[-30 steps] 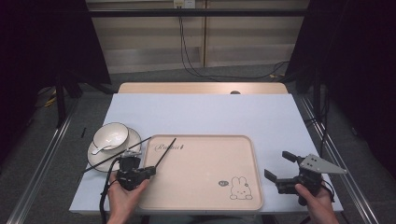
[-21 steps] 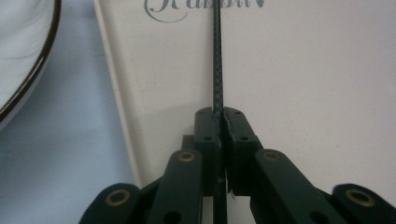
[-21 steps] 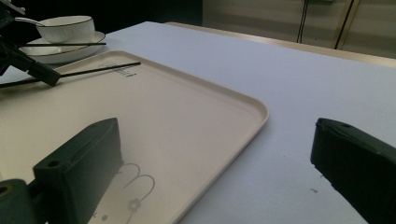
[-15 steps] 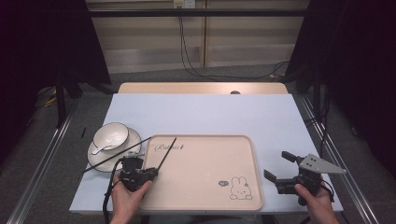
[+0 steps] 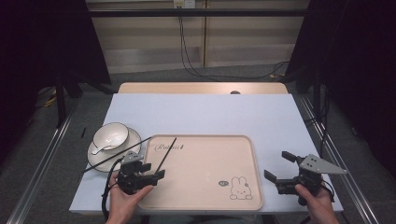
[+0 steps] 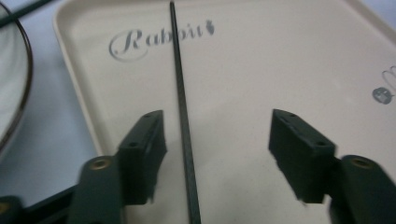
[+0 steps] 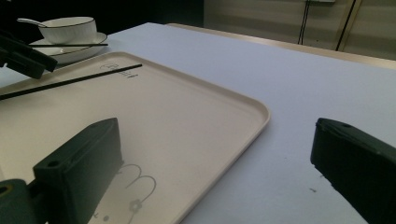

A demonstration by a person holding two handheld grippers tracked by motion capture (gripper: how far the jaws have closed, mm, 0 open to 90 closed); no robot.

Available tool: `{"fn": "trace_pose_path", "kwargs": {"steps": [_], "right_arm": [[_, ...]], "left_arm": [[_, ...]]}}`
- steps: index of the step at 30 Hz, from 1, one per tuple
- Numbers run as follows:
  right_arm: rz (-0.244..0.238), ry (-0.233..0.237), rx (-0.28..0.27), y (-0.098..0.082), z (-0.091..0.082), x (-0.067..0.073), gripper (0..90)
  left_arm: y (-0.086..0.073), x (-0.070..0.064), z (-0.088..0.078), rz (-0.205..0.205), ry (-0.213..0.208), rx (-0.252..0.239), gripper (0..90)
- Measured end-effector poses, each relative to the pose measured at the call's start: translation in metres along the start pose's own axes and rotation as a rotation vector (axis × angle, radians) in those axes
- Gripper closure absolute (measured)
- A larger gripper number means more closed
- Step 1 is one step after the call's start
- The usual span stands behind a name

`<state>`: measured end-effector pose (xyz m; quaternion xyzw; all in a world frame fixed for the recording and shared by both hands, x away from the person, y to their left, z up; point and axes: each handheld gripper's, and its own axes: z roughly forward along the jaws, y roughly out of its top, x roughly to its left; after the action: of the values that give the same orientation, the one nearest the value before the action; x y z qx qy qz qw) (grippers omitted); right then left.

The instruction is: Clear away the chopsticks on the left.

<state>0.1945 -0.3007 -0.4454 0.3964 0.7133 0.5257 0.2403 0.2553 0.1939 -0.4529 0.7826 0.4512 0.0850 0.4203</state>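
Tray [image 5: 205, 177]: beige, rectangular, rounded corners, raised rim; flat on the pale table, lower centre of the high view. "Rabbit" script at its upper left, a rabbit drawing at its lower right.

Chopstick [image 5: 166, 153]: thin, black, straight; lying slantwise on the tray's left part, tip beside the script.

Second chopstick [image 5: 119, 155]: black, resting across the plate's rim, lower left of the frame.

Bowl [image 5: 110, 136]: white, dark-rimmed, on a white plate [image 5: 133, 140], spoon [image 5: 99, 150] inside.
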Motion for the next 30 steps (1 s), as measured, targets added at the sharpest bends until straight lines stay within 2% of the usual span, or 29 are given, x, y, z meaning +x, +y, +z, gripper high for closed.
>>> {"fn": "trace_pose_path", "kwargs": {"steps": [1,2,5,6,9,11,12,13,15,16,18,19,20,21,25,26,30], "right_arm": [[0.000,0.000,0.000,0.000,0.000,0.000,1.8],[-0.002,-0.002,-0.001,0.000,0.000,0.000,1.8],[0.000,0.000,0.000,0.000,0.000,0.000,1.8],[-0.001,0.002,0.002,0.000,0.000,0.000,1.8],[0.000,0.000,0.002,0.000,0.000,0.000,1.8],[-0.001,-0.002,-0.001,0.000,0.000,0.000,1.8],[-0.002,0.000,-0.001,0.000,0.000,0.000,1.8],[-0.002,0.000,-0.001,0.000,0.000,0.000,1.8],[-0.005,-0.002,-0.002,0.000,0.000,0.000,1.8],[-0.004,-0.001,-0.003,0.000,0.000,0.000,1.8],[0.003,-0.001,-0.008,0.000,0.000,0.000,1.8],[0.003,-0.001,-0.008,0.000,0.000,0.000,1.8],[-0.001,0.000,-0.006,0.000,0.000,0.000,1.8],[-0.001,0.001,-0.006,0.000,0.000,0.000,1.8],[0.003,-0.003,-0.007,0.000,0.000,0.001,1.8],[0.002,-0.004,-0.007,0.000,0.000,0.001,1.8],[0.002,-0.004,-0.007,0.000,0.000,0.001,1.8]], "left_arm": [[0.000,0.000,0.000,0.000,0.000,0.000,30.7],[0.000,0.001,-0.003,0.006,-0.007,-0.024,30.7],[-0.001,0.004,-0.010,0.039,-0.024,-0.049,20.0],[-0.002,0.006,-0.013,0.061,-0.028,-0.053,19.2],[-0.004,0.009,-0.016,0.080,-0.030,-0.061,15.6],[-0.004,0.011,-0.021,0.096,-0.040,-0.091,13.6],[-0.004,0.012,-0.024,0.106,-0.036,-0.113,9.4],[-0.004,0.014,-0.030,0.114,-0.051,-0.141,8.1],[-0.004,0.016,-0.033,0.119,-0.050,-0.156,6.9],[-0.005,0.017,-0.036,0.115,-0.069,-0.166,4.0],[-0.006,0.020,-0.041,0.123,-0.082,-0.172,3.1],[-0.007,0.022,-0.043,0.146,-0.087,-0.163,3.1],[-0.008,0.024,-0.045,0.149,-0.090,-0.166,3.1],[-0.010,0.027,-0.049,0.159,-0.108,-0.165,3.0],[-0.013,0.033,-0.056,0.164,-0.122,-0.169,3.0],[-0.015,0.038,-0.060,0.164,-0.144,-0.163,3.0],[-0.017,0.046,-0.069,0.166,-0.147,-0.171,3.0]]}}
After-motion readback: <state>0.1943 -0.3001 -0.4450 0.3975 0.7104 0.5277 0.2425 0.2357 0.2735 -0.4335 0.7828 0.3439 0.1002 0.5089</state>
